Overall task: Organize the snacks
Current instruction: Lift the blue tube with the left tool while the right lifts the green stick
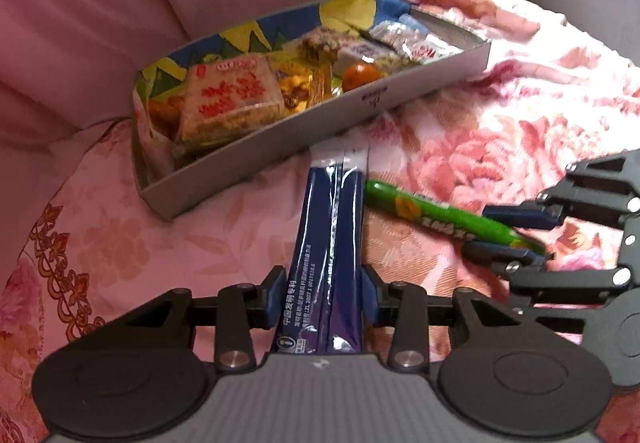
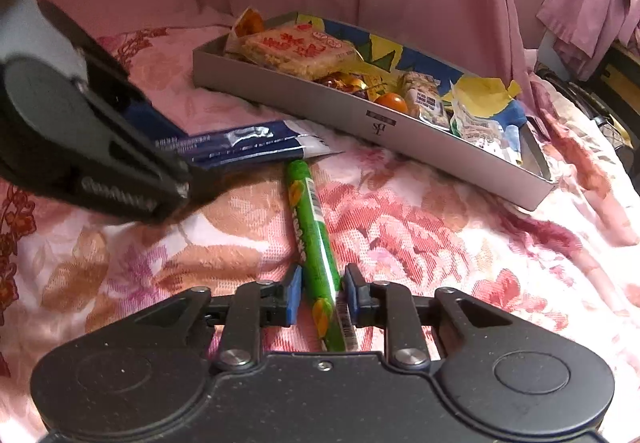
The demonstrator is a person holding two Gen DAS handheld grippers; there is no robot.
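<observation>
A shallow grey tray [image 1: 400,99] is set on a bed covered by a floral bedspread [image 1: 500,131], and every place below is given relative to that tray; it is already loaded with snacks, among them a large rice-cracker pack [image 1: 230,99] at one end and a small orange fruit [image 1: 360,76] near the middle, so the sorting is judged to be well along.

Two items are left outside the tray, both just in front of its near wall; a dark blue sachet pack [image 1: 332,227] is pointed with its far end almost against that wall, and it is clamped at its near end between the pads of the left claw [image 1: 322,293]; the grip is taken at the end, probably so that the free end can be led over the wall first.

A green candy stick [image 2: 314,227] is laid a little farther from the tray, with its tip just beside the blue pack's end; it is held low down between the pads of the right claw [image 2: 322,293], which are drawn in close on its narrow body.

Both claws are tilted downward toward the bedspread; whether either item is already lifted clear of the cloth cannot be told; a lift and a short carry into the tray's free space are judged to be the next need.
</observation>
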